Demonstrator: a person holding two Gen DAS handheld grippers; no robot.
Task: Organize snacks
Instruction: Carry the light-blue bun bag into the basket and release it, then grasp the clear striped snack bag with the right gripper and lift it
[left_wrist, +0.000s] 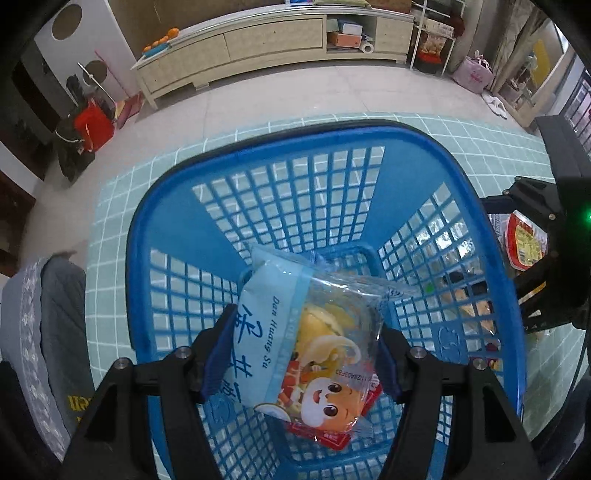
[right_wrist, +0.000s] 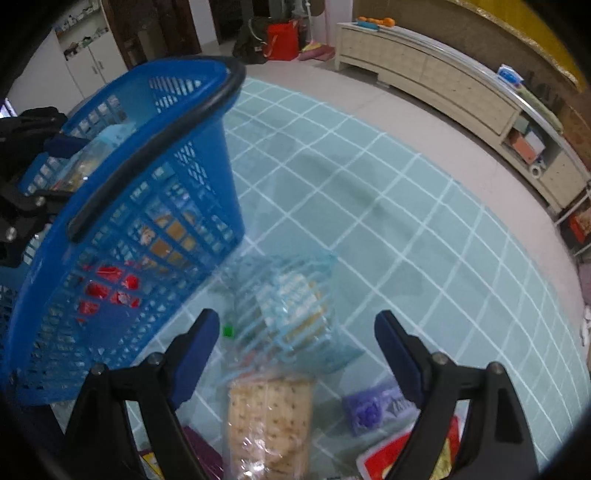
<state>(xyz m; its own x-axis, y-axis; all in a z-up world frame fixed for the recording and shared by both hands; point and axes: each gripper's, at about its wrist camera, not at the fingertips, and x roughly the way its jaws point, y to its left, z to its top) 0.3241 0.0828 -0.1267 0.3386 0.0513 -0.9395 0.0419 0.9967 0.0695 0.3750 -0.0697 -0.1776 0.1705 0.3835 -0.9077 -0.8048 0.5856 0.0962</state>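
The pastry packet (left_wrist: 314, 343), lower centre of the left view, is clamped between the left gripper (left_wrist: 308, 354) pads above the blue basket (left_wrist: 166, 229), with a red packet (left_wrist: 332, 437) beneath it. Risk: the slick film could slip, or catch the mesh wall. The right gripper (right_wrist: 297, 354) stands wide apart, empty, over a cracker pack (right_wrist: 269, 424) at lower centre; crowded neighbouring snacks may foul a finger.
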